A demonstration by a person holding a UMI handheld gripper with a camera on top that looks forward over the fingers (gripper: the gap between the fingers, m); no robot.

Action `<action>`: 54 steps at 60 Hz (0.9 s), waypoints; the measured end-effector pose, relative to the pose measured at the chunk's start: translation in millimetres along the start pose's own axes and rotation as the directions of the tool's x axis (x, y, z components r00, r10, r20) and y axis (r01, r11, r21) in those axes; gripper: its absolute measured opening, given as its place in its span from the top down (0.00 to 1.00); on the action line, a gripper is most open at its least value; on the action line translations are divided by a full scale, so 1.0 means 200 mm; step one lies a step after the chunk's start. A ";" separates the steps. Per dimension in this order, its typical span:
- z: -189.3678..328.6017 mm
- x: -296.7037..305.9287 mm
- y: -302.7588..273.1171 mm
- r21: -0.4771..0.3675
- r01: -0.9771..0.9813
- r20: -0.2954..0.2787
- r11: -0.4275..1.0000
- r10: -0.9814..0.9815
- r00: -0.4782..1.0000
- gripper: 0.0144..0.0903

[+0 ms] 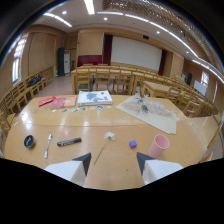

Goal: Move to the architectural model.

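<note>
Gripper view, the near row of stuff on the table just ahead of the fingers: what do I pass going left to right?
Black round object → spoon → black marker → white flower on a stem → small purple object → pink cup. The fingers are open, nothing between them.
</note>
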 end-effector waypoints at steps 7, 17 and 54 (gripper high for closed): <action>0.23 0.15 -0.12 -0.001 -0.020 -0.033 1.000 0.020 0.999 0.06; 0.66 0.37 -0.36 -0.011 -0.046 -0.070 0.999 0.045 0.997 0.05; 1.88 0.93 -0.61 -0.139 -0.085 -0.143 0.987 0.065 0.988 0.05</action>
